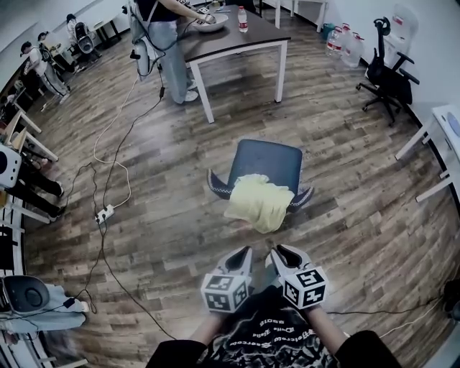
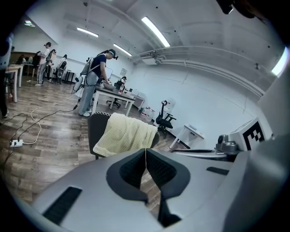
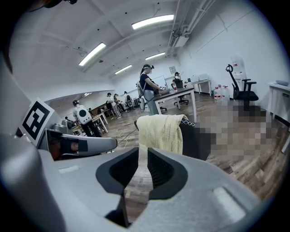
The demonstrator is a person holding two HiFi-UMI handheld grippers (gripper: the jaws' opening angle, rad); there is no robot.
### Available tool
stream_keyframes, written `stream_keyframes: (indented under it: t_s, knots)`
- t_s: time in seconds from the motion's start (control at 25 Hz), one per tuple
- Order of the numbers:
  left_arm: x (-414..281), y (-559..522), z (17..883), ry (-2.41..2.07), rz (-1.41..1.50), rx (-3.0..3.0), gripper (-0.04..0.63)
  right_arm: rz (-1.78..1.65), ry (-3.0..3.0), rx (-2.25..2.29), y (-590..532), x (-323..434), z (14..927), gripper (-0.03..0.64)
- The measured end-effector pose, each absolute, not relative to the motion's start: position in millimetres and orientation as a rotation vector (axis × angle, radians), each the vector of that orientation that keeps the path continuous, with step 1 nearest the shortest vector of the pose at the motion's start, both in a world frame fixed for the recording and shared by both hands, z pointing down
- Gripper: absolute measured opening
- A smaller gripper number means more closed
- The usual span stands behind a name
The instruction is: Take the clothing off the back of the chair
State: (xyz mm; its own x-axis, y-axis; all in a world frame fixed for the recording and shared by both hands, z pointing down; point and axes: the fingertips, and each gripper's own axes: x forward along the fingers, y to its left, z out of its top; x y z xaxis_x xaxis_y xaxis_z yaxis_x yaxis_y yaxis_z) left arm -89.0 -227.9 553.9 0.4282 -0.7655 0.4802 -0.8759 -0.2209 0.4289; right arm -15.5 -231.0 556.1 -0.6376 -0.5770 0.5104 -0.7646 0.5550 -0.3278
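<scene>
Left tool (image 1: 243,251) pressed together, right tool (image 1: 277,250) slightly spread; clothing (image 1: 260,202) drapes chair (image 1: 267,157), wooden floor (image 1: 165,215).

The left gripper (image 1: 243,253) and the right gripper (image 1: 279,251) have pale grey shells, dark ribbed pads (image 2: 131,170) and a white cube (image 1: 224,291) with black square markers each. The person wears a black top (image 1: 262,338) with pale lettering and dark sleeves (image 1: 172,353)

Counting: one dark padded chair (image 1: 269,159) is carrying one pale yellow waffle-knit cloth (image 1: 260,201). Two grey marker-cube grippers are showing: left gripper (image 1: 244,251), right gripper (image 1: 276,251). One dark-topped white-legged table (image 1: 237,39) is holding one clear plastic bottle (image 1: 243,20). One black office chair (image 1: 388,75) is standing and one white power strip (image 1: 104,213) is lying on the wood floor (image 1: 180,180).
</scene>
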Motion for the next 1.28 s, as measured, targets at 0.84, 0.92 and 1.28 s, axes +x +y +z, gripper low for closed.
stream_keyframes:
  t_s: [0.84,0.92,1.28]
  knots:
    - [-74.9,-344.7,549.4,-1.537,0.491,2.068,0.012,0.546,-2.545,0.789,-348.1,-17.6,540.6,0.153]
    - [-79.6,-353.9,548.2,-1.551,0.568,2.1,0.018,0.526,-2.535,0.762,-354.8,-17.9,543.7,0.194]
    - [-96.0,-369.3,554.5,-1.377,1.057,2.266,0.258,0.495,-2.438,0.735,-368.4,-29.2,554.4,0.33]
